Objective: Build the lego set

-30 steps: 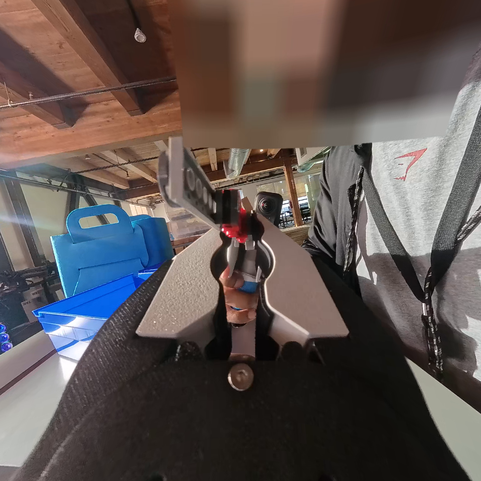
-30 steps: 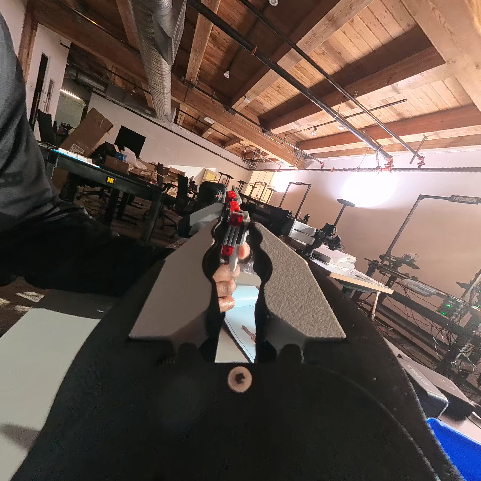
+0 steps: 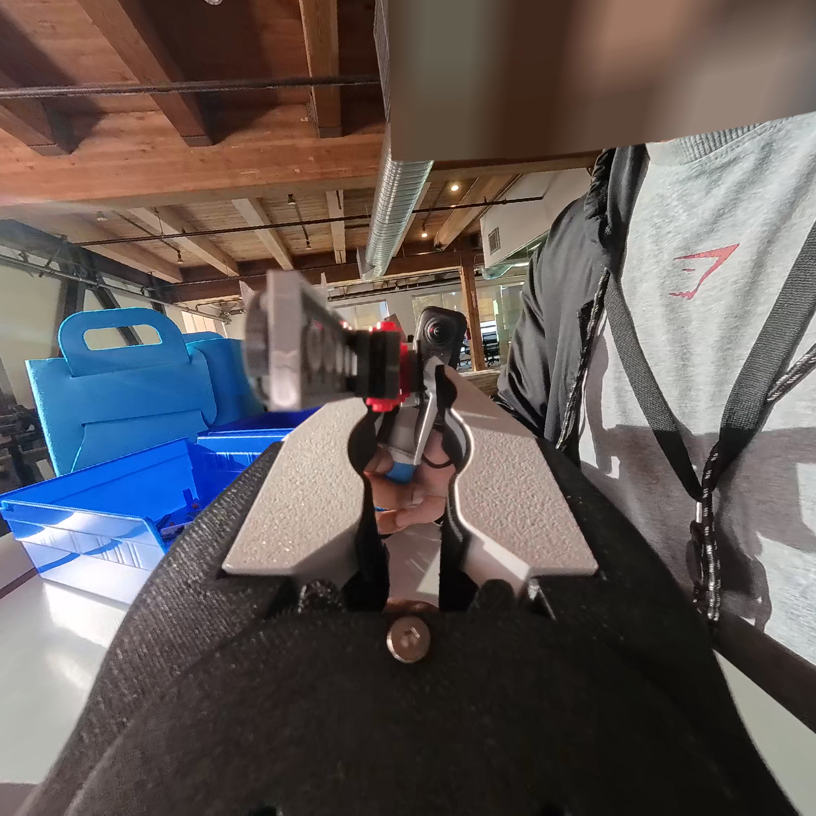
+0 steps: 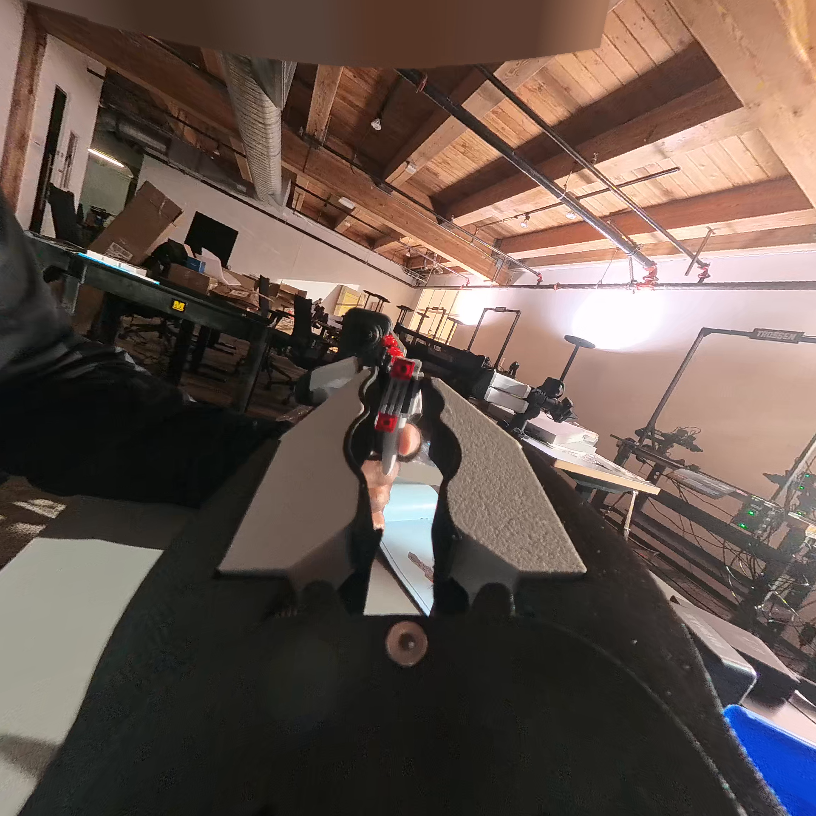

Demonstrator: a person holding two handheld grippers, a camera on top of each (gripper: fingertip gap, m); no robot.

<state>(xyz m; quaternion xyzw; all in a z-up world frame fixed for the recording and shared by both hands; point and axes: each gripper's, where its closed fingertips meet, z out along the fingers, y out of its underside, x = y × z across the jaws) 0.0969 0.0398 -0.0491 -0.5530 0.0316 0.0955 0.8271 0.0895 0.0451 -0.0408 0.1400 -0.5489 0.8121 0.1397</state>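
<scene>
A small lego model is held up in the air between my two grippers, which face each other. In the left wrist view it shows as a grey studded plate with black and red pieces at its near end. My left gripper is shut on that end. In the right wrist view the lego model shows grey bars and red studs, and my right gripper is shut on it. The other gripper's camera shows right behind the model in the left wrist view and in the right wrist view.
Blue bins and a blue foam case stand on the white table at the left. A person in a grey shirt is close on the right. An open booklet lies below the right gripper. My two grippers' fingertips are within a few centimetres of each other.
Both grippers have stayed shut on the model and tilted together. The grey plate now lies closer to level in the left wrist view and looks nearer.
</scene>
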